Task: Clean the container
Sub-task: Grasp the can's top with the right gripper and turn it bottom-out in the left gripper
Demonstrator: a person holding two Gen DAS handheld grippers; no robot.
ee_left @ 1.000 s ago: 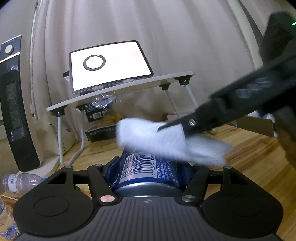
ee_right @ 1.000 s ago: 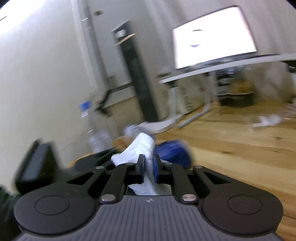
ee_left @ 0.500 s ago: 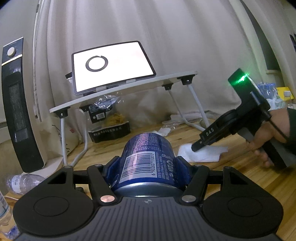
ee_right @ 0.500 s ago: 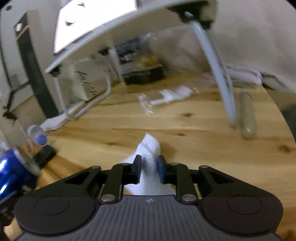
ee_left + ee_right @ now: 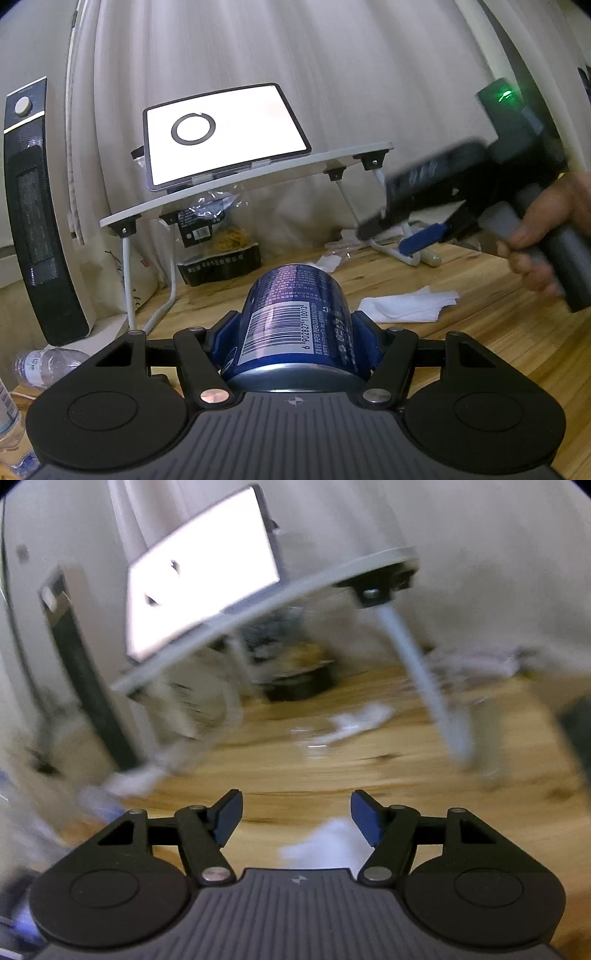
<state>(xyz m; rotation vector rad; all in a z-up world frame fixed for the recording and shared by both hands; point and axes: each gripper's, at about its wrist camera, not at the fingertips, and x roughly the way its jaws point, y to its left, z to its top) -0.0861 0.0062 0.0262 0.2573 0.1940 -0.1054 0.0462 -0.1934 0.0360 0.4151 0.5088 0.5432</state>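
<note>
The left gripper gripped 1 can; the right gripper gaped wide above the dropped tissue (wiping seemingly finished).

Can: blue, printed label with white barcode panel facing the left wrist camera, lying with its axis pointing away. Cloth: white, folded, flat on the wooden surface, to the can's right and apart from it.

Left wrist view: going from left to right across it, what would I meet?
Black tower heater → tablet → blue can → white cloth → right gripper → hand.
</note>
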